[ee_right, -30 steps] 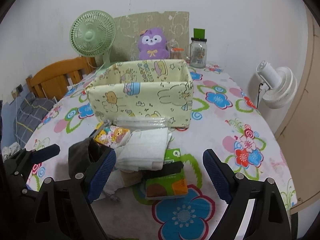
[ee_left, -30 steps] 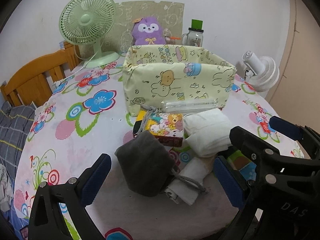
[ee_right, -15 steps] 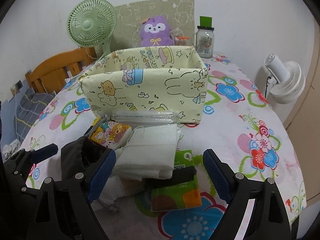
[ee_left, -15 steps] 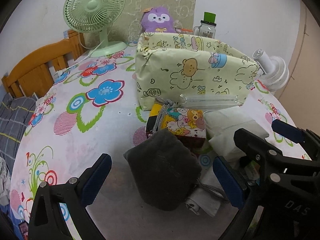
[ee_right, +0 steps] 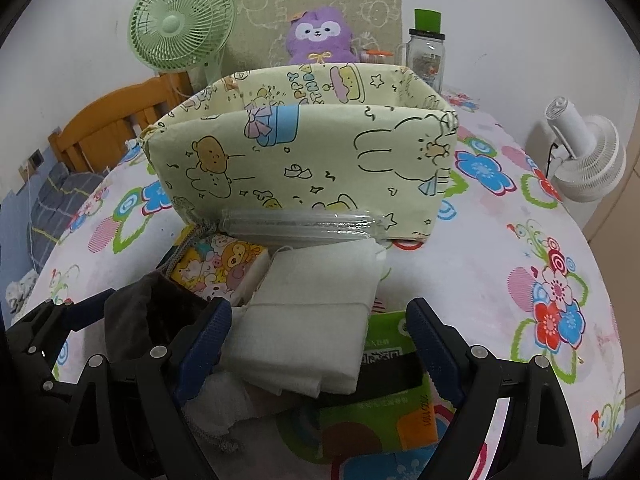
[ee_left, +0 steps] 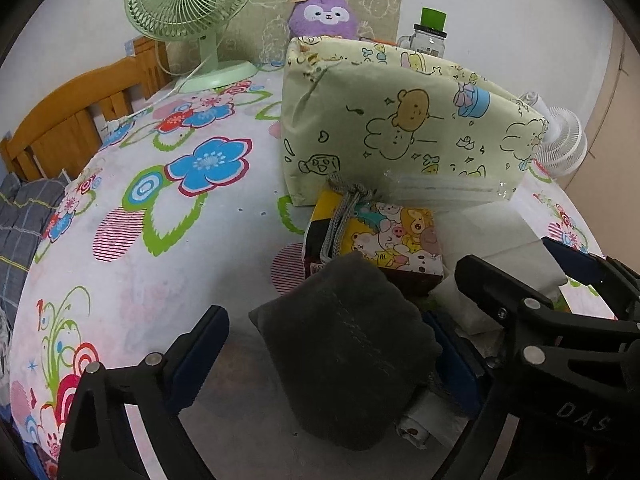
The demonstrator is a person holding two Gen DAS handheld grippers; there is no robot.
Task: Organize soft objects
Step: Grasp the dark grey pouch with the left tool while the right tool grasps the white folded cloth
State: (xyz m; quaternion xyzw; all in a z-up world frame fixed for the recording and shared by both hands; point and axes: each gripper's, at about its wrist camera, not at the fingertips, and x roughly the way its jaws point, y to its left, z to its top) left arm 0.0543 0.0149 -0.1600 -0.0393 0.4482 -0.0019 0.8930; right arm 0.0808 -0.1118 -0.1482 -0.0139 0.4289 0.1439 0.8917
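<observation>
A dark grey drawstring pouch [ee_left: 344, 344] lies between the fingers of my open left gripper [ee_left: 320, 356]; it also shows in the right wrist view [ee_right: 152, 320]. My open right gripper [ee_right: 320, 344] straddles a folded white cloth [ee_right: 316, 312] lying over a green tissue pack [ee_right: 384, 416]. A cartoon-print tissue pack [ee_left: 388, 236] and a clear plastic sleeve [ee_right: 300, 222] lie against the pale yellow fabric bin [ee_right: 304, 160]. A small white pouch [ee_left: 424, 420] lies beneath the grey pouch.
A green desk fan [ee_left: 192, 12], a purple plush [ee_right: 318, 34] and a glass jar [ee_right: 427, 52] stand behind the bin. A white fan [ee_right: 588, 160] sits off the table's right edge. A wooden chair [ee_left: 68, 120] stands at left. Floral tablecloth [ee_left: 160, 240].
Both grippers have moved forward and lower toward the pile. The grey pouch now sits between the left fingers, the white cloth between the right fingers.
</observation>
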